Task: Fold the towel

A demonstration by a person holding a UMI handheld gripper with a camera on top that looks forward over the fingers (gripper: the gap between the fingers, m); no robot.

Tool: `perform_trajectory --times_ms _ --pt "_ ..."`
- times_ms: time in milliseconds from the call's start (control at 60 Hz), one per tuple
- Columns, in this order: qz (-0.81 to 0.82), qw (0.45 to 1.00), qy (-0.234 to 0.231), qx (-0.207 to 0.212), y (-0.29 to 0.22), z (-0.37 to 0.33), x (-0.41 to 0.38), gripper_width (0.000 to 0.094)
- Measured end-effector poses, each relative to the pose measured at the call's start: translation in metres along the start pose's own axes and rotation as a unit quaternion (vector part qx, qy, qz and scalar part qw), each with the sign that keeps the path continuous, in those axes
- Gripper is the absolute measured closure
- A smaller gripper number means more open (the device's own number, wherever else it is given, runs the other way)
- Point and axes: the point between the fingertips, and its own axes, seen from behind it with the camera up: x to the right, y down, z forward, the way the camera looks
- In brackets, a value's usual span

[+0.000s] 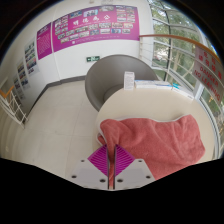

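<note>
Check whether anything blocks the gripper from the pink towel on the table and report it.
Nothing visible does. The gripper sits at the near edge of the pink towel, its pads close together right by the cloth on the white table. The grey chair stands beyond the table, out of the way.

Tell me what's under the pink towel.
The pink towel lies on a round white table, whose bare top shows beyond it. Whatever the cloth covers is hidden. The gripper fingers meet at the towel's near edge.
</note>
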Motion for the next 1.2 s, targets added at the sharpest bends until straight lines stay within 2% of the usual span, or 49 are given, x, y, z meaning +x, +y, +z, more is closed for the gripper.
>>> perform_trajectory --times_ms 83,217,300,400,567,650,733,833,1033,1200 --pt "0.045 0.997 -0.055 0.01 -0.02 -0.022 -0.024 0.0884" --pt "0.111 0.982 -0.142 0.056 -0.078 -0.079 -0.046 0.0884" --pt "0.133 0.974 -0.165 0.079 -0.109 -0.101 -0.029 0.0884" --pt "0.135 0.977 -0.145 0.078 -0.106 -0.09 0.025 0.0884" --pt "0.132 0.987 -0.086 0.033 -0.073 -0.045 0.12 0.0849" --pt "0.11 0.992 -0.055 0.024 -0.058 -0.029 0.159 0.0679" --pt "0.097 0.995 -0.014 0.027 -0.056 -0.031 0.199 0.0426" --pt "0.074 0.996 0.024 0.038 -0.057 -0.049 0.224 0.0078" --pt "0.043 0.997 0.05 0.047 -0.056 -0.114 0.229 0.0081" --pt "0.036 0.996 0.056 0.059 -0.039 -0.19 0.196 0.0079"
